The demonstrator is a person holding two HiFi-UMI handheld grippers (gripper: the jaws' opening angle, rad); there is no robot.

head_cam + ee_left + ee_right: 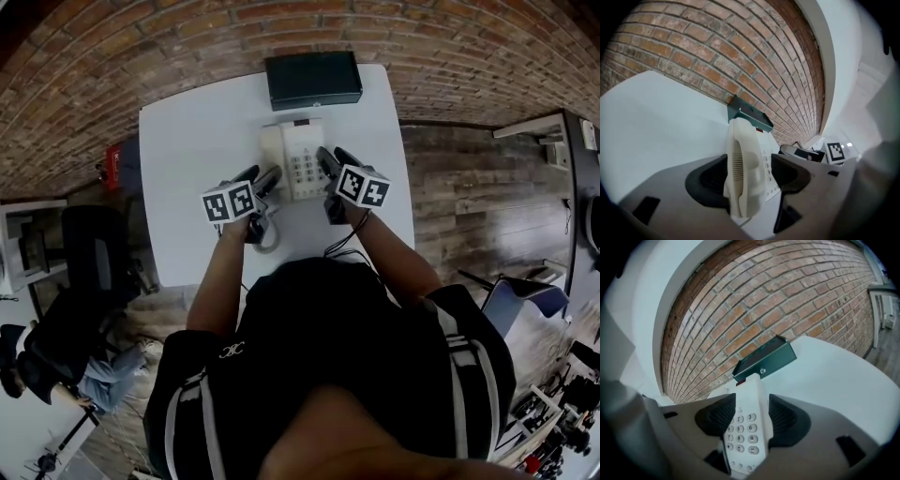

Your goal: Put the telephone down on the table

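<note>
- the telephone (298, 159) is held over the middle of the white table (197, 141), its long axis running away from the person toward the dark box (312, 80) at the far edge.
- both tools point the same way along that axis, gripping the near end, so neither arm is nearer than the other.
- the left gripper (265, 175) is closed in on the handset (743, 173), which stands on edge between its pads on the phone's left side.
- the right gripper (333, 155) pinches the keypad (743, 434) side of the body, a pad against each long edge.
- i cannot tell whether the base already touches the tabletop. in the right gripper view it looks tipped up at the far end.
- setting it down likely means lowering both tools together and level, then spreading the jaws.
- the coiled cord (270, 242) lies on the table just behind the left tool.
</note>
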